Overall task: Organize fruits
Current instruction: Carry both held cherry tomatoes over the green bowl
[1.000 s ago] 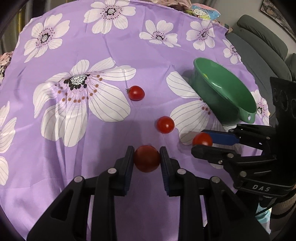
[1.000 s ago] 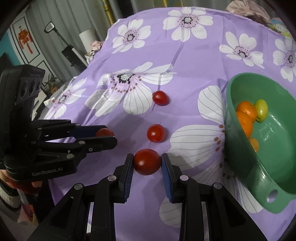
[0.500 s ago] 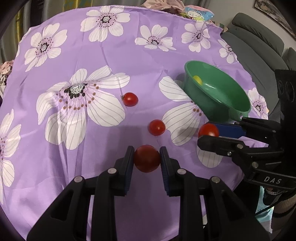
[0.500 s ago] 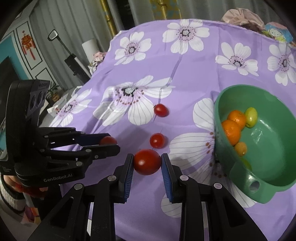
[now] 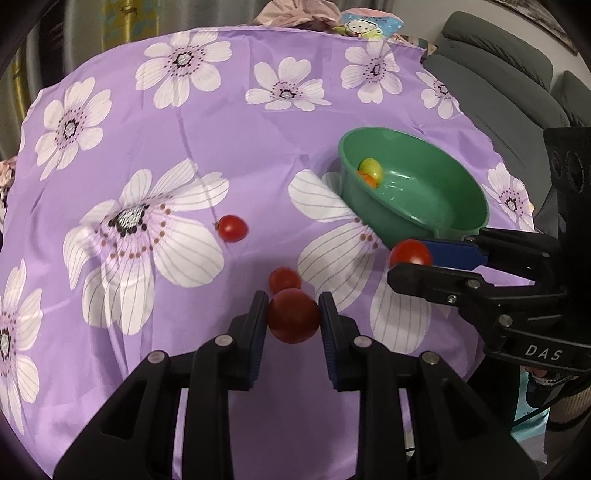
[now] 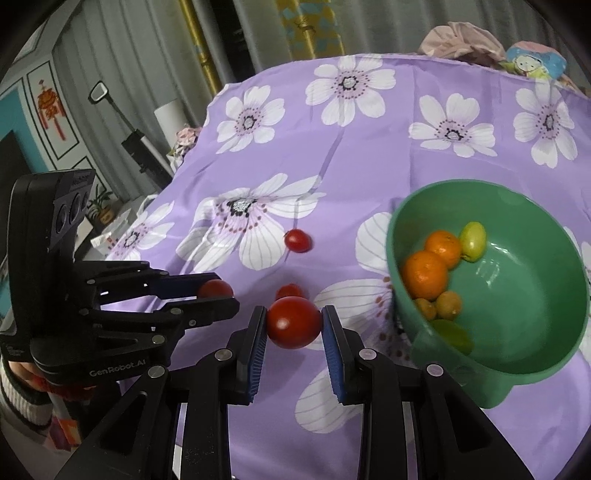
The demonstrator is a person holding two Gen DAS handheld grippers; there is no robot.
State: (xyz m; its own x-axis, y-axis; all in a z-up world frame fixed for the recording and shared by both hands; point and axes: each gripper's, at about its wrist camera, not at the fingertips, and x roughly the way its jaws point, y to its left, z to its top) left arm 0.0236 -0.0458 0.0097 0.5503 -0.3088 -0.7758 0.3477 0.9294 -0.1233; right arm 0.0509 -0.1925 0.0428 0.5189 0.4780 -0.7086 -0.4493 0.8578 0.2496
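My left gripper (image 5: 293,315) is shut on a dark red tomato (image 5: 293,321), held above the purple flowered cloth (image 5: 221,122). My right gripper (image 6: 293,321) is shut on another red tomato (image 6: 293,323); it also shows in the left wrist view, right gripper (image 5: 408,260). Two small tomatoes lie loose on the cloth: one far (image 5: 232,229), one near (image 5: 284,279). The green bowl (image 6: 546,229) at the right holds oranges (image 6: 424,275), a yellow-green fruit (image 6: 472,242) and smaller fruits.
A grey sofa (image 5: 498,85) stands beyond the table's right edge. Bundled cloth and a cartoon-print item (image 5: 369,26) lie at the far edge. Curtains and a white stand (image 6: 170,118) are on the left. A person's striped sleeve (image 6: 18,391) is behind the left gripper.
Both grippers have risen and drawn back from the cloth with their tomatoes; the table looks farther away and more of the bowl's inside shows. The grips are unchanged.
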